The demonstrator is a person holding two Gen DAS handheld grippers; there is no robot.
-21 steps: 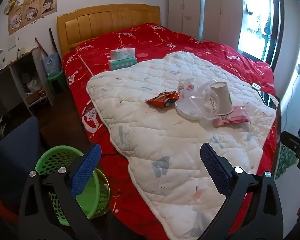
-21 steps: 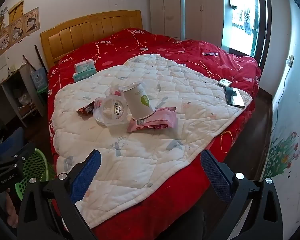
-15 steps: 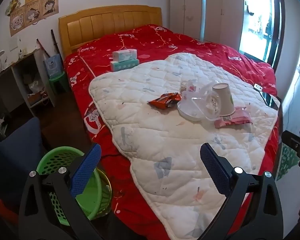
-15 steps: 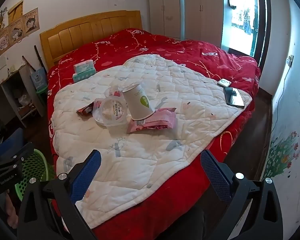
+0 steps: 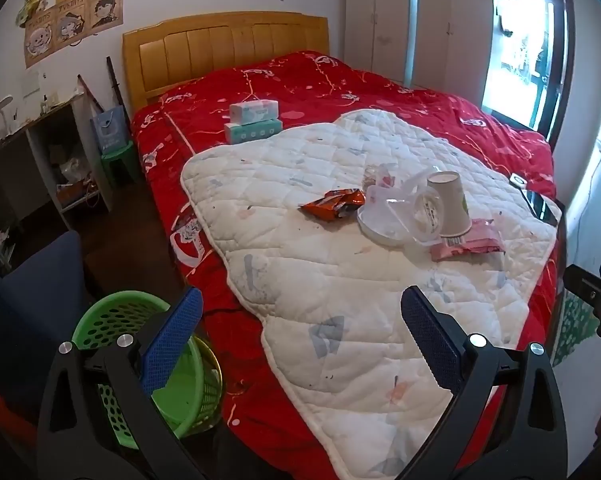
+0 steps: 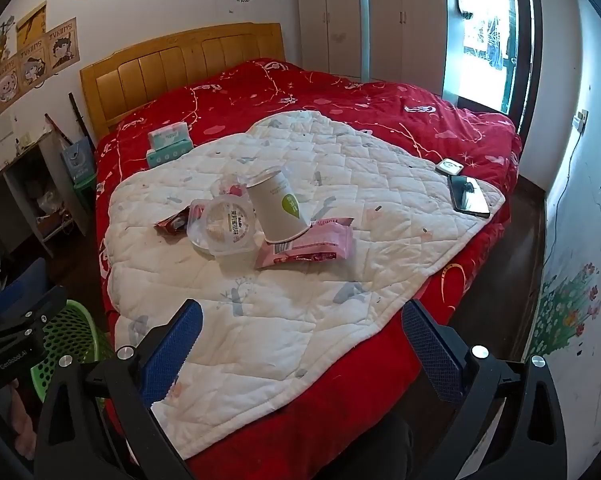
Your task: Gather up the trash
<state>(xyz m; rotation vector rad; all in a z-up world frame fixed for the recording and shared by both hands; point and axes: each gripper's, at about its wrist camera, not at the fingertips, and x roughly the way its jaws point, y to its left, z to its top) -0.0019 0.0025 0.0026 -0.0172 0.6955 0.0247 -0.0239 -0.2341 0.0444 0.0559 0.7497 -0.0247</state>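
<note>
A: What is the left wrist view showing?

B: The left gripper (image 5: 300, 312) is hanging over the near edge of the bed (image 5: 380, 92) with its blue fingers (image 5: 172, 340) spread wide and nothing between them. The trash is lying mid-bed on the white quilted pad (image 5: 340, 272): an orange snack wrapper (image 5: 332, 204), a clear plastic container (image 5: 400, 216) just beside it, an upturned paper cup (image 5: 450, 204) leaning on the container, and a pink wrapper (image 5: 468, 244) under the cup's rim. A green basket (image 5: 120, 320) is sitting on the floor beside the bed, partly behind the left finger. Two tissue packs (image 5: 254, 122) are stacked near the headboard. The posters on the wall carry lettering, but it is reading mirrored and I cannot make it out.

A: And the right wrist view?

B: The right gripper (image 6: 300, 316) is also standing with its fingers (image 6: 430, 344) wide apart and empty, short of the trash. The cup (image 6: 278, 208) is showing a green leaf mark, the container (image 6: 226, 226) a printed lid label too small to read, and the pink wrapper (image 6: 312, 246) a barcode. A phone (image 6: 469, 195) is lying at the pad's right corner. The other gripper's body at the left edge is reading "GeoRobotAI", above the green basket (image 6: 72, 336).
</note>
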